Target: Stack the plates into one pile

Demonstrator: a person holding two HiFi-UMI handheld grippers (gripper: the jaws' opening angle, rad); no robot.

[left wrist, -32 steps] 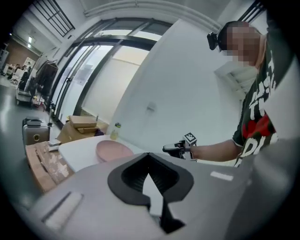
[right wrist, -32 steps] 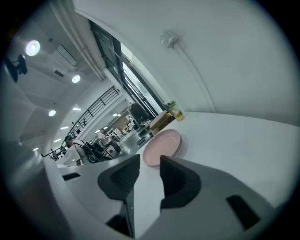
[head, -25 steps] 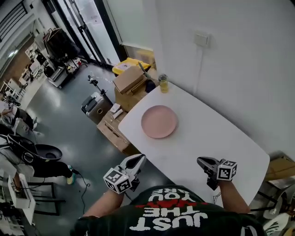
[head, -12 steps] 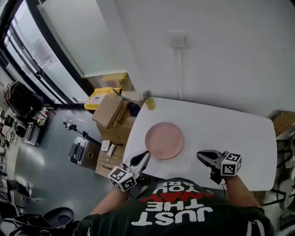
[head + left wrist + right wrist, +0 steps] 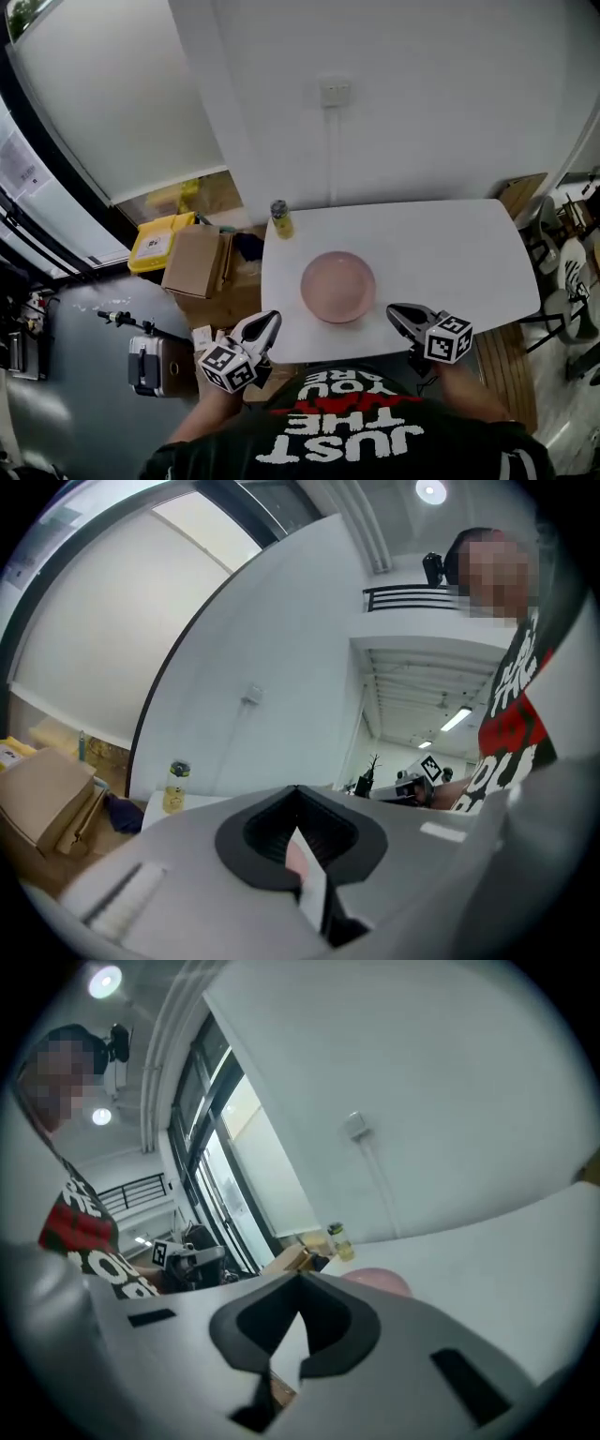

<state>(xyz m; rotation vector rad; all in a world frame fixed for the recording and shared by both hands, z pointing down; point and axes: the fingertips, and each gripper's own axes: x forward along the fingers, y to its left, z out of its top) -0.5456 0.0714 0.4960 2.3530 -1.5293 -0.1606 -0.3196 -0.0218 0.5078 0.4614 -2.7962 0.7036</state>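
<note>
My left tool (image 5: 262, 326) is closed on nothing and hangs just off the tabletop's (image 5: 450, 253) near left corner. My right tool (image 5: 397, 312) is also closed and empty, at the near edge. Between them, close to that edge, sits the pink plate (image 5: 337, 286) (one or a pile, I cannot tell). The widest open stretch of tabletop runs from the plate to the right edge and the back edge along the wall. At the far left corner a bottle (image 5: 279, 219) stands upright, holding something yellowish. A cardboard box (image 5: 199, 262) sits on the floor beside the left edge, its flaps closed.
</note>
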